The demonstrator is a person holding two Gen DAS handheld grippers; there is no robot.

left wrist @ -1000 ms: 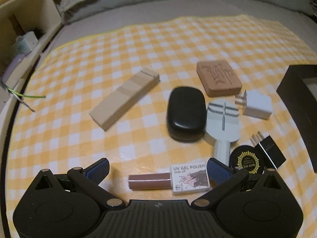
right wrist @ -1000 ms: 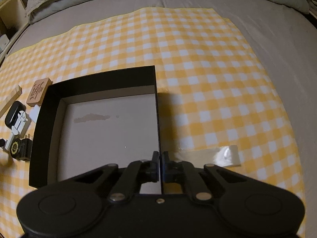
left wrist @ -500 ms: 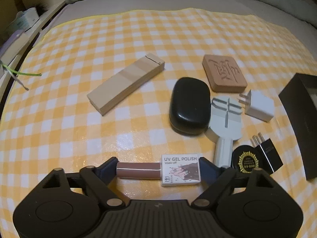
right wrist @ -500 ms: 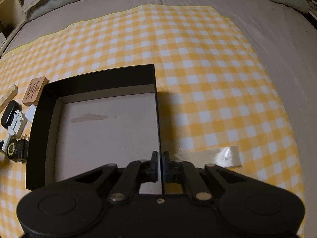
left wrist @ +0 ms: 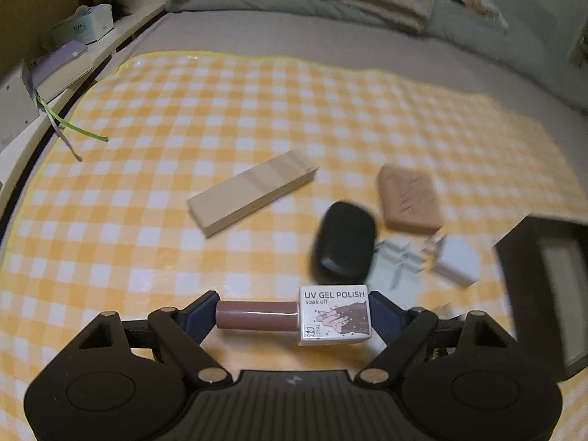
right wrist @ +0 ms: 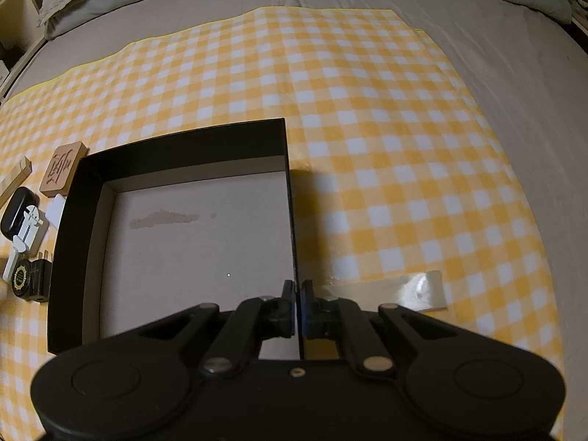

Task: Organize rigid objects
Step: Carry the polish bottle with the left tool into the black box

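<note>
We see the gel polish bottle [left wrist: 294, 318] lying sideways at lower centre, its brown cap leftward. The wooden block [left wrist: 253, 191], black case [left wrist: 343, 244] and carved tile [left wrist: 409, 198] lie mid-frame; the black box [right wrist: 176, 228] sits open at centre left of the right wrist view.

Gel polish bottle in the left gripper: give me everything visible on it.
The gel polish bottle lies horizontal between the pads of the left gripper, gripped end to end and seemingly lifted off the checkered cloth. It has a smooth mauve-brown cylindrical cap on its left end and a white square body on its right. The label reads "UV GEL POLISH soak off" above a drawing of a hand with painted nails. Looks like glossy hard plastic or glass. Only the pads touch it.
</note>
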